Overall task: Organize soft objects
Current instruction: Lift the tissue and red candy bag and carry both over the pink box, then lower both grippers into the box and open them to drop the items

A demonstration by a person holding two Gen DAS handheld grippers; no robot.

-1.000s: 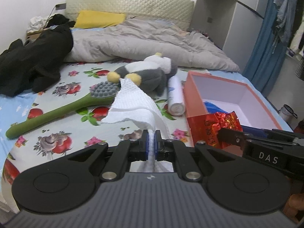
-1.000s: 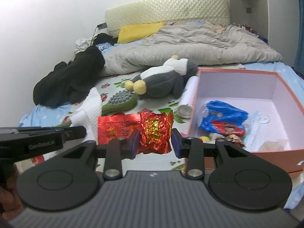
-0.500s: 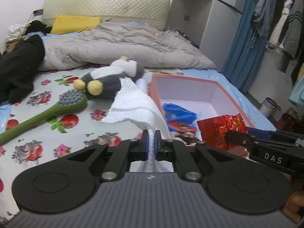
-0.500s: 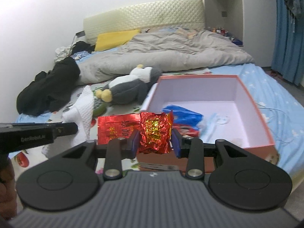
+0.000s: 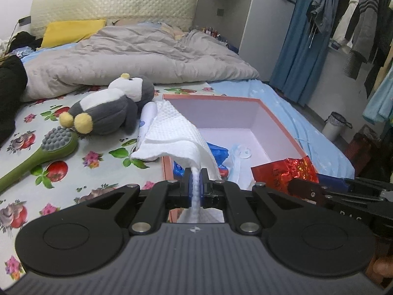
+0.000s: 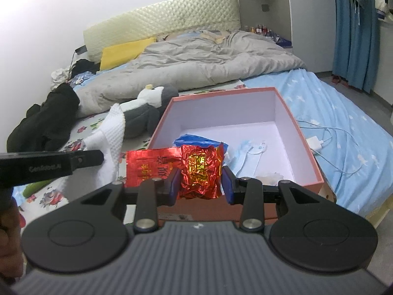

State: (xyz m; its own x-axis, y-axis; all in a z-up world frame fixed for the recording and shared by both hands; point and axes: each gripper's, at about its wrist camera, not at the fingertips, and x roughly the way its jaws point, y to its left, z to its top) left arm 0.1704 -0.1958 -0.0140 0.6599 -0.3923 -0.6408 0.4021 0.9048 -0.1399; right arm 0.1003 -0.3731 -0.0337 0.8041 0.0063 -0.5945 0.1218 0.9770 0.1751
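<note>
My left gripper (image 5: 195,180) is shut on a white waffle cloth (image 5: 175,132) and holds it above the near left corner of an open pink box (image 5: 277,125). My right gripper (image 6: 200,179) is shut on a crinkled red foil packet (image 6: 200,169) held over the box's near edge (image 6: 162,120). The packet also shows in the left wrist view (image 5: 285,172), and the cloth in the right wrist view (image 6: 111,135). Inside the box lie a blue bag (image 6: 194,141) and a face mask (image 6: 248,152). A grey and white plush penguin (image 5: 110,105) lies on the bed left of the box.
A green brush with grey bristles (image 5: 44,152) and a white tube (image 5: 147,115) lie on the flowered sheet. A grey duvet (image 5: 137,59), yellow pillow (image 5: 71,32) and black clothes (image 6: 44,120) lie farther back. A white charger and cable (image 6: 319,142) lie right of the box.
Both grippers have moved right with their loads, from over the sheet to over the box. The cloth and packet stay gripped.
</note>
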